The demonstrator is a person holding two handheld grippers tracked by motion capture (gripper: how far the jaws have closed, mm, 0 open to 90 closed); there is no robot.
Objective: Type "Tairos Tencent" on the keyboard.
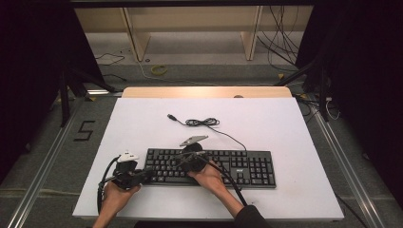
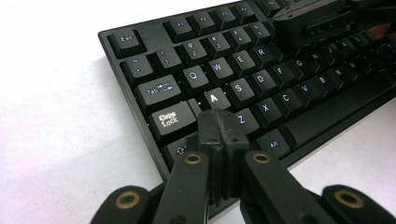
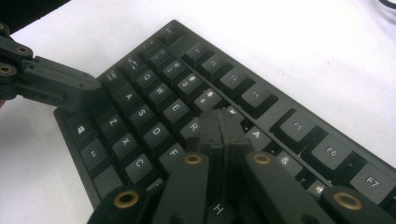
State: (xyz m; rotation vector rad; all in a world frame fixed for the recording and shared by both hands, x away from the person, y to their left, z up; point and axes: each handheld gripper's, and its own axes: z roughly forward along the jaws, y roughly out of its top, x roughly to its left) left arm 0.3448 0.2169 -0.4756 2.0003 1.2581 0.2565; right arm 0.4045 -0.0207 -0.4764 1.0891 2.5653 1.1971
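Observation:
A black keyboard [image 1: 247, 168] lies on the white table [image 1: 142, 123], near its front edge. Its cable [image 1: 202, 122] runs back in a loose coil to a USB plug [image 1: 171, 116]. My left gripper [image 1: 153, 173] is shut with nothing in it. In the left gripper view its tips [image 2: 219, 123] sit low over the keyboard [image 2: 289, 98] between the A, Z and left Shift keys. My right gripper [image 1: 180, 159] is shut too. The right gripper view shows its tips [image 3: 220, 123] on the keyboard [image 3: 299, 128] by R and 5. Whether either presses a key I cannot tell.
The person's hands come in from the front edge. A wooden strip [image 1: 204, 91] borders the table's back. Beyond it, loose cables [image 1: 280, 42] and a wooden frame [image 1: 195, 28] stand on the floor. Dark stand legs [image 1: 64, 90] flank the table.

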